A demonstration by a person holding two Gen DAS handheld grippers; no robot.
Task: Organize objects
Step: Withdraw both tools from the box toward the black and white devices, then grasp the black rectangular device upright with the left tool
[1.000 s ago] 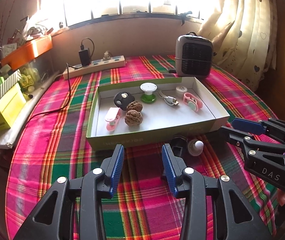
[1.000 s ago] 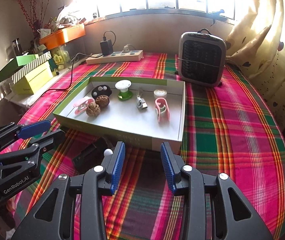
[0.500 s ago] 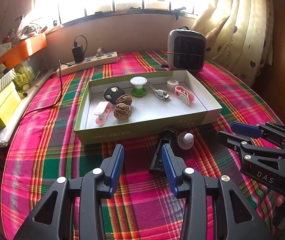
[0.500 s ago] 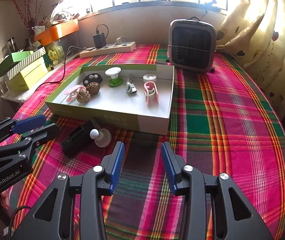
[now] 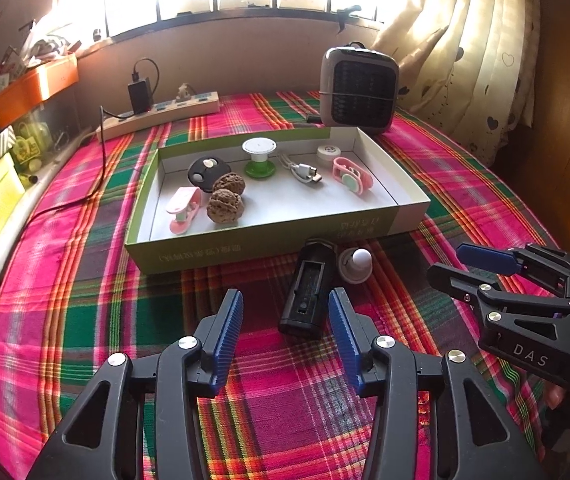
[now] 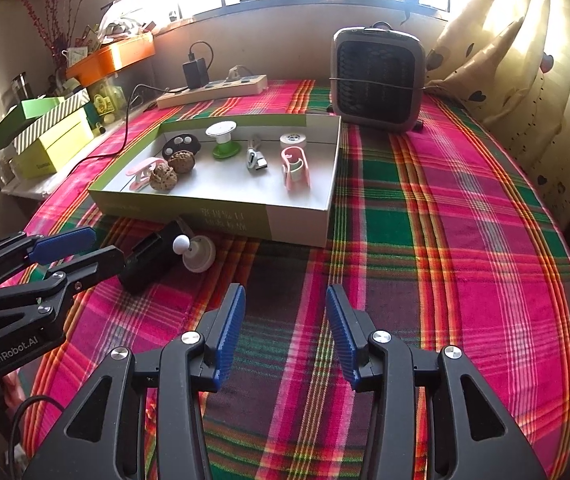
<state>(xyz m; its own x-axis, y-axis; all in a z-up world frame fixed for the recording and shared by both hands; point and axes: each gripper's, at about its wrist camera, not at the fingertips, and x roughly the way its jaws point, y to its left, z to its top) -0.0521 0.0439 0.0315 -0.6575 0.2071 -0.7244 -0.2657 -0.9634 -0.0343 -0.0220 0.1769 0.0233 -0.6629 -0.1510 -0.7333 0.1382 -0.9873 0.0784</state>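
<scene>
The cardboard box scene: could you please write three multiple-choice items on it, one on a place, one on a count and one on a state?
1. Where does the black case lie?
A. inside the cardboard box
B. on the cloth in front of the cardboard box
C. on top of the heater

2. How many walnuts are in the box?
A. two
B. four
C. none

3. How do the left gripper and right gripper stand?
A. both open and empty
B. both shut
C. left shut on the case

Answers: 1 B, it lies outside the front wall; 2 A, two lie side by side; 3 A, nothing sits between either pair of fingers.
</scene>
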